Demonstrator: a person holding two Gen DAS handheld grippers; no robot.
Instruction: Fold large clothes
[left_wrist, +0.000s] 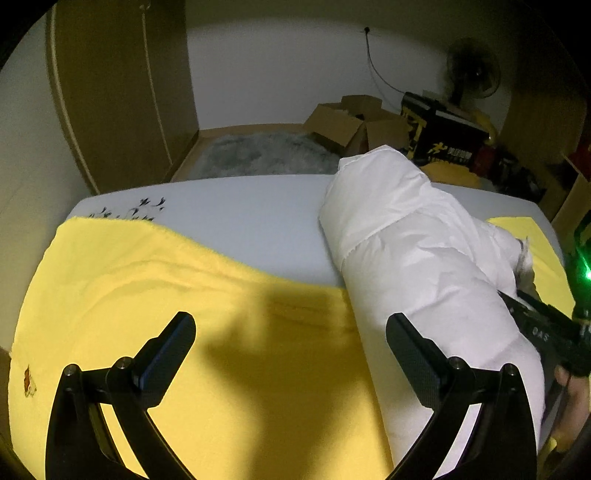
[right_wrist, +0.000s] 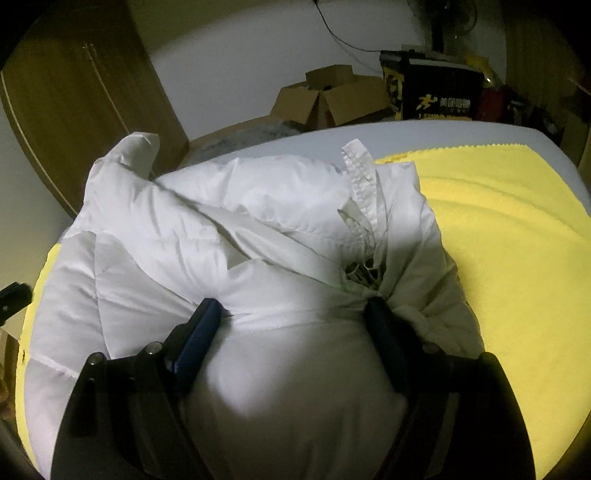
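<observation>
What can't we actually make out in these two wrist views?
- White puffer jacket: near part runs under the lower edge, right wrist view; full shape and fold stage unknown.
- Right gripper: fabric bulges between the fingers; grip or mere press, cannot tell.
- Yellow blanket: small emblem at its left edge, left wrist view, too small to read.
- Left gripper: open, holding nothing; deep shadow under it hides blanket detail.
</observation>
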